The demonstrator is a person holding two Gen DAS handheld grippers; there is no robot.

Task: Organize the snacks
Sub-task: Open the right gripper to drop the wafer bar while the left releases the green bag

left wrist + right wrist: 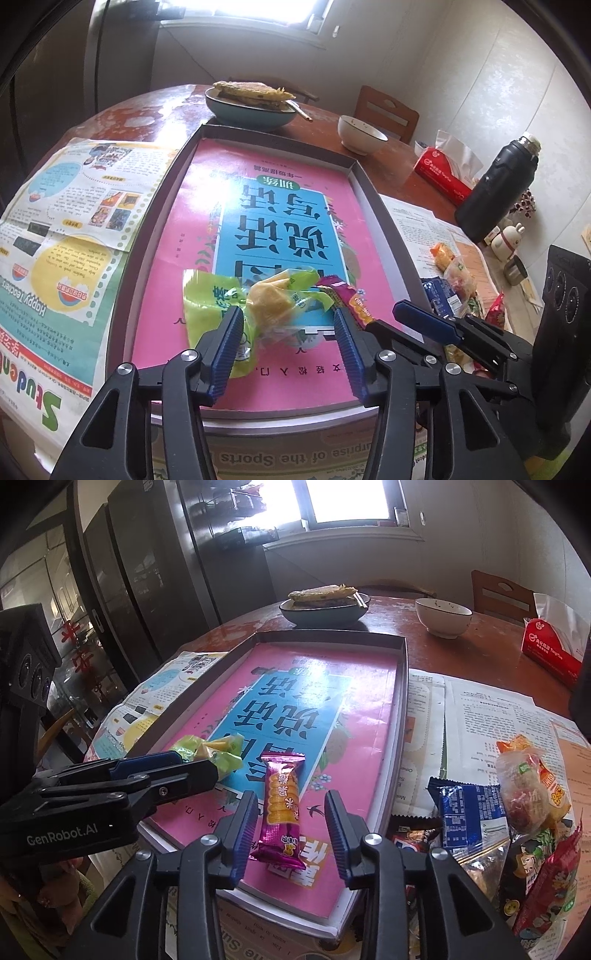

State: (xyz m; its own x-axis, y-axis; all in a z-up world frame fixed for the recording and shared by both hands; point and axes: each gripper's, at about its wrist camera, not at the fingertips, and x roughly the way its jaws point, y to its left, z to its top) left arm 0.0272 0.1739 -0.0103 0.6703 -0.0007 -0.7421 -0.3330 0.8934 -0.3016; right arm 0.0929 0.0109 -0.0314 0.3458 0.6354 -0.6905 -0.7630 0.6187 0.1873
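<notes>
Seemingly, purple snack (281, 808) between right gripper (291, 834).

Left gripper (290, 345) fingers apart, green snack packet (218, 295) between, pink tray (373, 206)

Pink book cover (369, 716) with a blue panel and black characters; yellow-green wrapper (214, 295) around a yellow snack; magenta packet (282, 805) printed with orange biscuits; dark blue packet (471, 812); red tissue box (441, 173); black flask (496, 192); reddish-brown table (491, 650)
</notes>
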